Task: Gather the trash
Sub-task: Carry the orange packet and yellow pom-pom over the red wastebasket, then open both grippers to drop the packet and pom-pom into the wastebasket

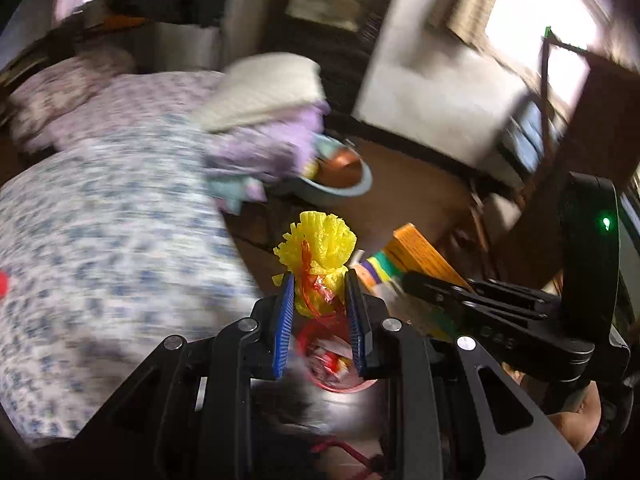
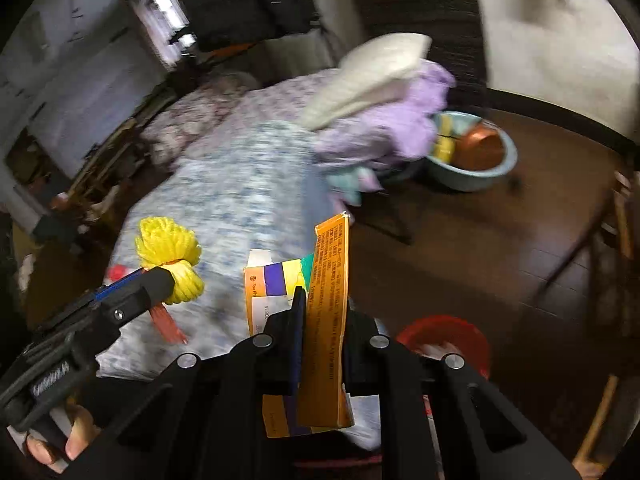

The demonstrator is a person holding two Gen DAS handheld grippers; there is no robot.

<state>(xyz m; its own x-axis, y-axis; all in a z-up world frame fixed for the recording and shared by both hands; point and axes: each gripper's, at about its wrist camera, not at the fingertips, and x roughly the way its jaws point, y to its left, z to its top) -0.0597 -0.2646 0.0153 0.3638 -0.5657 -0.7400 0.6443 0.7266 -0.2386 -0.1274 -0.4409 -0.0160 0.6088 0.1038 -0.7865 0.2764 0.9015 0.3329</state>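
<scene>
text: dense black print on orange carton (image 2: pixel 326 320) | blurred, unreadable | no other text

My bed's blue-flowered white sheet (image 2: pixel 240 196) carries a cream folded pillow (image 2: pixel 372 76) atop crumpled lilac cloths (image 2: pixel 400 128); a pale blue basin (image 2: pixel 480 176) sits on the dark wooden floor (image 2: pixel 500 248)

Left gripper (image 1: pixel 320 280) holds a yellow mesh bag (image 1: pixel 318 248), blue pads pressed to both its sides; red strands run down the bag's front. Directly below the jaws sits a red bin (image 1: pixel 340 384) with wrappers inside. To the right, the right gripper (image 1: pixel 404 280) clamps an orange carton (image 1: pixel 420 254) with coloured stripes. Left of frame: bed with blue-patterned sheet (image 1: pixel 112 240), blurred. Beyond it, folded linens (image 1: pixel 264 120) and a pale blue basin (image 1: pixel 352 188) on dark wood floor (image 1: pixel 420 184).
</scene>
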